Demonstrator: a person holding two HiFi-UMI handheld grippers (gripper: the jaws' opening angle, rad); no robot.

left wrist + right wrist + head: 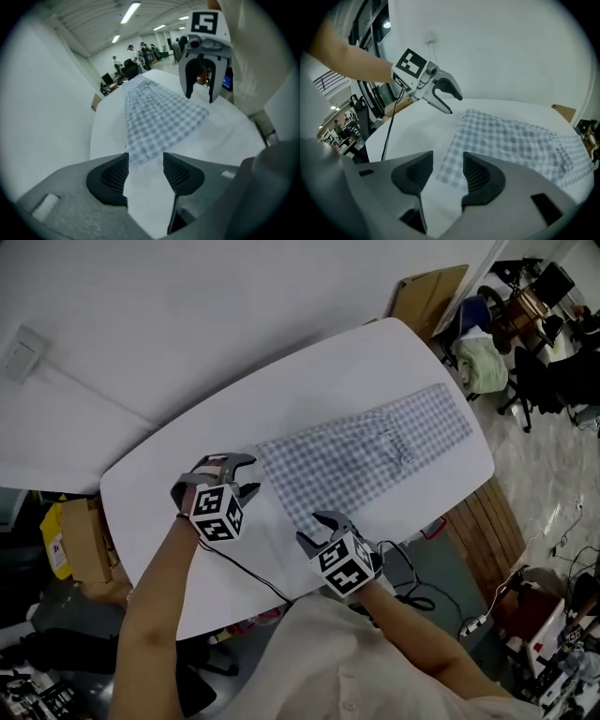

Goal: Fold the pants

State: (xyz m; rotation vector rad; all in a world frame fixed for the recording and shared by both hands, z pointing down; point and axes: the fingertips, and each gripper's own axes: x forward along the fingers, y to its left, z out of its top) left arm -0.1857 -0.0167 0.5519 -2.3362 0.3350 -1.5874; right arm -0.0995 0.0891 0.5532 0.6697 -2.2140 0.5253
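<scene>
The pants (366, 460) are a blue-and-white checked cloth lying flat along the white table (169, 521), from its middle toward the far right end. My left gripper (239, 474) hovers just off the cloth's near left end, jaws open and empty. My right gripper (317, 529) stands at the near edge of the same end, also open with nothing between its pads. In the left gripper view the pants (159, 117) stretch away past the left gripper (145, 171), with the right gripper (200, 91) above them. In the right gripper view the right gripper (447, 173) frames the hem of the pants (511, 140), and the left gripper (453, 104) hangs beyond.
A black cable (253, 573) runs from the left gripper across the table's near part. A cardboard box (427, 292) leans at the table's far end, with office chairs (534, 371) beyond. A wooden slatted bench (478, 521) sits below the right edge.
</scene>
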